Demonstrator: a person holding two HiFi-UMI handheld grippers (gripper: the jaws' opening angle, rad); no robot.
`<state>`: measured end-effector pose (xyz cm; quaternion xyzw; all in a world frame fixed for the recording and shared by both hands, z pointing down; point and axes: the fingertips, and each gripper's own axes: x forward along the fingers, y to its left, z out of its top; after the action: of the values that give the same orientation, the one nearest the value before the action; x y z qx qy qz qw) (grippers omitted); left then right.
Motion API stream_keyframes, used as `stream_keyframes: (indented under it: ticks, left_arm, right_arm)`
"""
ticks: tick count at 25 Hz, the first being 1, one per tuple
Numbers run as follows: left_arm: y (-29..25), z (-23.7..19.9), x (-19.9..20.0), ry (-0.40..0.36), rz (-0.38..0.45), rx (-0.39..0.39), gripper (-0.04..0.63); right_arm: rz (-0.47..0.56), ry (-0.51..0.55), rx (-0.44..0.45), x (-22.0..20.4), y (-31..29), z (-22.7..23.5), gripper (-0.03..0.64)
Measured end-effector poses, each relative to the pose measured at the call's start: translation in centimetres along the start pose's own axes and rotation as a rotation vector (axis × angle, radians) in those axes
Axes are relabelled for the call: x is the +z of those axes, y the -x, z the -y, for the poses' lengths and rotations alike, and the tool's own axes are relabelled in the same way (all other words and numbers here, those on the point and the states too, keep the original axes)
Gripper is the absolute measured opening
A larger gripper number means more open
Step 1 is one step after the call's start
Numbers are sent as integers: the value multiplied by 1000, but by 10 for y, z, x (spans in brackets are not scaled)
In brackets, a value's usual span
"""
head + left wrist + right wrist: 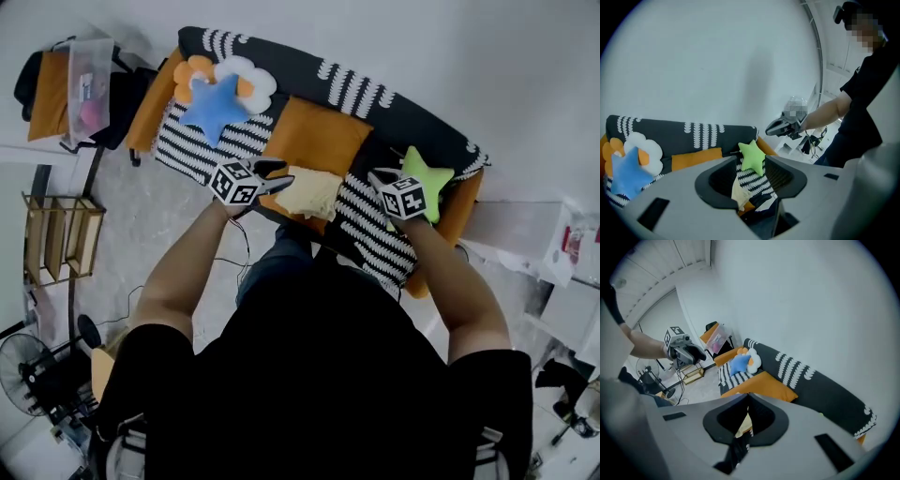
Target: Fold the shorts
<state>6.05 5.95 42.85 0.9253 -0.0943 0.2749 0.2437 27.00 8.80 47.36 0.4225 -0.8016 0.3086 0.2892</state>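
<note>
I hold both grippers raised in front of the sofa, with the dark shorts (281, 251) hanging between them. In the head view my left gripper (281, 178) is at left and my right gripper (375, 176) at right, each with its marker cube. In the left gripper view the left gripper (750, 158) has its jaws partly apart, and dark cloth of the shorts (759, 218) sits low between them. In the right gripper view the right gripper (748, 397) has its tips together, and the shorts (736, 451) hang below them.
Ahead stands a dark sofa (309, 66) with white markings. It carries an orange cushion (314, 136), a blue star cushion (214, 105), a green star cushion (427, 173), a striped cushion (375, 230) and a pale yellow cloth (309, 192). A wooden rack (61, 234) and a fan (28, 366) stand at left.
</note>
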Motion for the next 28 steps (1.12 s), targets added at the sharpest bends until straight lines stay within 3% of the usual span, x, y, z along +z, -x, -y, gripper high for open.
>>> stream_keyframes:
  ticks: [7,15,28]
  left_arm:
    - [42,32,33,4,129,37,207]
    - [84,42,63,75,334,109,201]
    - [94,41,71,88,383,125,199]
  right_arm:
    - [113,-30,-26,31,54,-8,3]
    - [192,-97,-47,42,107,-4,3]
    - [225,-132,-69,41,121,2,2]
